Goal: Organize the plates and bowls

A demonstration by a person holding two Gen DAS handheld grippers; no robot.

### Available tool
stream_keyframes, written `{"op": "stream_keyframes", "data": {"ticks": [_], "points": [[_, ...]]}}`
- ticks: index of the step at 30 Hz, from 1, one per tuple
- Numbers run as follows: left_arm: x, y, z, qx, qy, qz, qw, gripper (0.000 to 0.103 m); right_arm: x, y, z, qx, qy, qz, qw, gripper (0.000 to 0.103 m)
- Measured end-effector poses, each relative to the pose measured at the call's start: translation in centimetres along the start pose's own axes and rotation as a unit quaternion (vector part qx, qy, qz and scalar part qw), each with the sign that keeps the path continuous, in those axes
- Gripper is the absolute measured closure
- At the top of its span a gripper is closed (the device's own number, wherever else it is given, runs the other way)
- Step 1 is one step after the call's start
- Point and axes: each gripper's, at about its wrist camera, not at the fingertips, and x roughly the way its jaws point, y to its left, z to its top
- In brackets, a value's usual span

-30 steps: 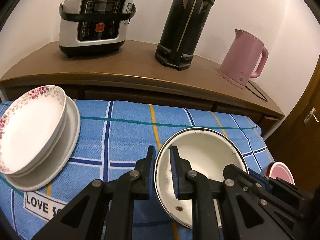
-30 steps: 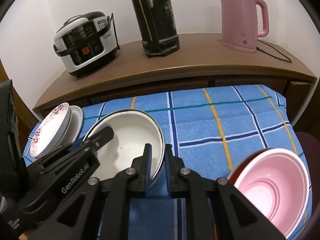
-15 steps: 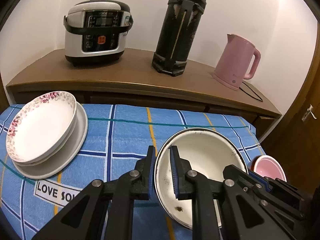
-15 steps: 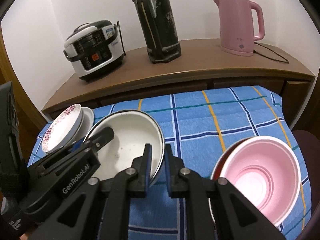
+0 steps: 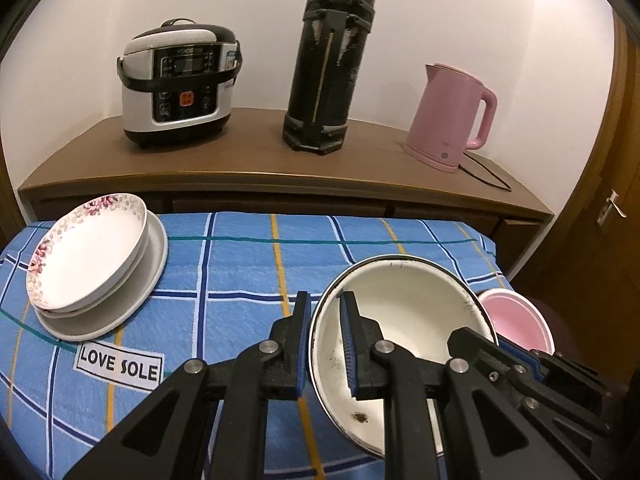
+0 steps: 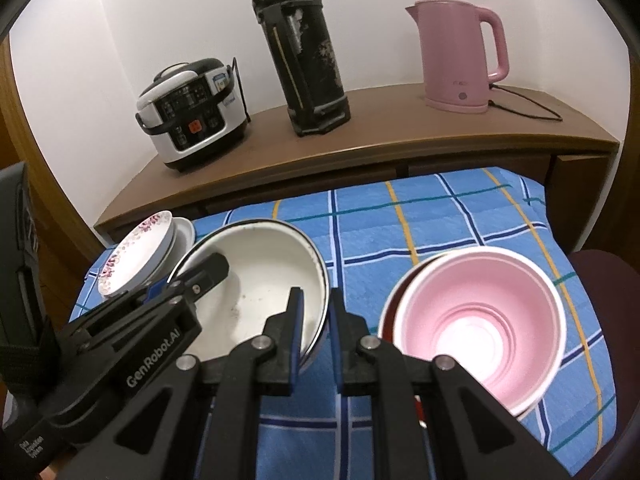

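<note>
Both my tools, left tool point(image 5: 325, 322) and right tool point(image 6: 316, 322), stay clenched on the white enamel bowl point(image 5: 404, 312) rim. I have lifted it off the tabletop point(image 5: 240, 268), ready for stacking.

Right tongs point(image 6: 316, 312) clamp the near rim of the white enamel bowl point(image 6: 256, 276); left tongs point(image 6: 188, 280) grip its opposite rim. Pink bowl point(image 6: 476, 328) sits just right on the blue checked cloth point(image 6: 440, 224). Stacked plates point(image 6: 140, 252) far left.
</note>
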Motion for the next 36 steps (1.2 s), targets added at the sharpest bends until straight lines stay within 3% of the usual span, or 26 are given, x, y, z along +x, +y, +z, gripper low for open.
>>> {"op": "stream_keyframes", "data": {"ticks": [36], "points": [[-2.8, -7.9, -2.9, 0.055, 0.004, -0.035, 0.9978, 0.087, -6.7, -5.9, -3.5, 0.032, -0.021, -0.017, 0.999, 0.091]]}}
